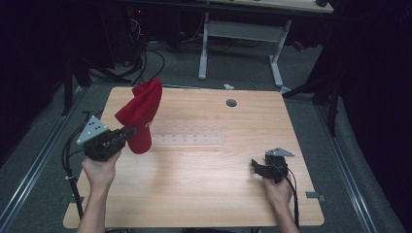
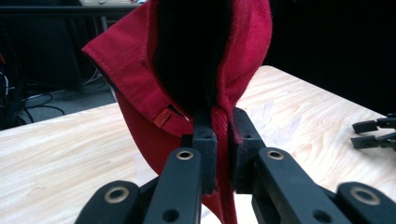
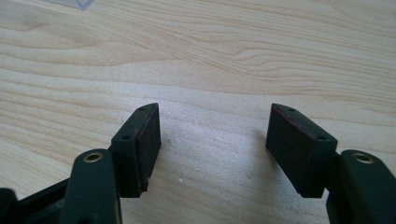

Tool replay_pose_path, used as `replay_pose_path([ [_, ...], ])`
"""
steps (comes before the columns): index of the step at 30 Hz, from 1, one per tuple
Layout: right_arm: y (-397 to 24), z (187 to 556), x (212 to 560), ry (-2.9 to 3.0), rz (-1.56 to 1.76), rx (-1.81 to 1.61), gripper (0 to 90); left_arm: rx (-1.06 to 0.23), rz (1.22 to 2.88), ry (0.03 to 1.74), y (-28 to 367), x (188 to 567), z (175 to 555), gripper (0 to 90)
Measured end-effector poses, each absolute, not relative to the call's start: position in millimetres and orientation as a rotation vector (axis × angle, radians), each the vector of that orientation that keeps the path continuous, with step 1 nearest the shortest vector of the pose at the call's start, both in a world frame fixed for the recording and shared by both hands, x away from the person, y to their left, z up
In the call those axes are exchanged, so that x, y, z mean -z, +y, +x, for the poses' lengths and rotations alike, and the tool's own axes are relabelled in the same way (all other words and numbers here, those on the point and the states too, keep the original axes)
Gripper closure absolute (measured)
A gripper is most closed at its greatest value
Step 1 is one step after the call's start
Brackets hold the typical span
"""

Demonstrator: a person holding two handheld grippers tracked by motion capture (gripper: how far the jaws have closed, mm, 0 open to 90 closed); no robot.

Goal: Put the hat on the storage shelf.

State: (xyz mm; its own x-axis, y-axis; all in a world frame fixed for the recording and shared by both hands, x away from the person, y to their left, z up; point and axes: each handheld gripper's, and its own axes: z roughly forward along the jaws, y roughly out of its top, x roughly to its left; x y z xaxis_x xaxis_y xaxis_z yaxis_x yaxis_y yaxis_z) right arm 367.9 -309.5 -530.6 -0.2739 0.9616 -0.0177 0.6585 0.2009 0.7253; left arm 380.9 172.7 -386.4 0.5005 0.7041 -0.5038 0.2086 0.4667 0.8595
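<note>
Hanging above the left part of the table, clear of the wood: red cap, crown up, brim drooping toward the tabletop. Clamped at its lower edge by the left gripper, jaws squeezed tight on a fold of red fabric (small orange tag just beside the pinch in the left gripper view). Dark lining of the cap facing that camera, left gripper closed on the fabric strip running down between the pads. Well apart, near the right edge of the table: right gripper, low over the wood. Spread wide with nothing between the pads in the right gripper view, bare wood beneath.
</note>
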Motion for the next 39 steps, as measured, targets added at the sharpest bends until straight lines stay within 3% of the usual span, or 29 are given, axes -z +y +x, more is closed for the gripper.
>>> replay_pose_path([
  [22, -309.1, 367.5, 530.5, 2.013, 1.501, -0.848, 34.9, -0.390, 1.069, 1.014, 162.7, 389.7, 431.7, 83.5],
  [39, -309.1, 367.5, 530.6, 2.014, 1.497, -0.849, 34.9, -0.399, 1.092, 0.990, 161.6, 396.1, 440.8, 83.5],
])
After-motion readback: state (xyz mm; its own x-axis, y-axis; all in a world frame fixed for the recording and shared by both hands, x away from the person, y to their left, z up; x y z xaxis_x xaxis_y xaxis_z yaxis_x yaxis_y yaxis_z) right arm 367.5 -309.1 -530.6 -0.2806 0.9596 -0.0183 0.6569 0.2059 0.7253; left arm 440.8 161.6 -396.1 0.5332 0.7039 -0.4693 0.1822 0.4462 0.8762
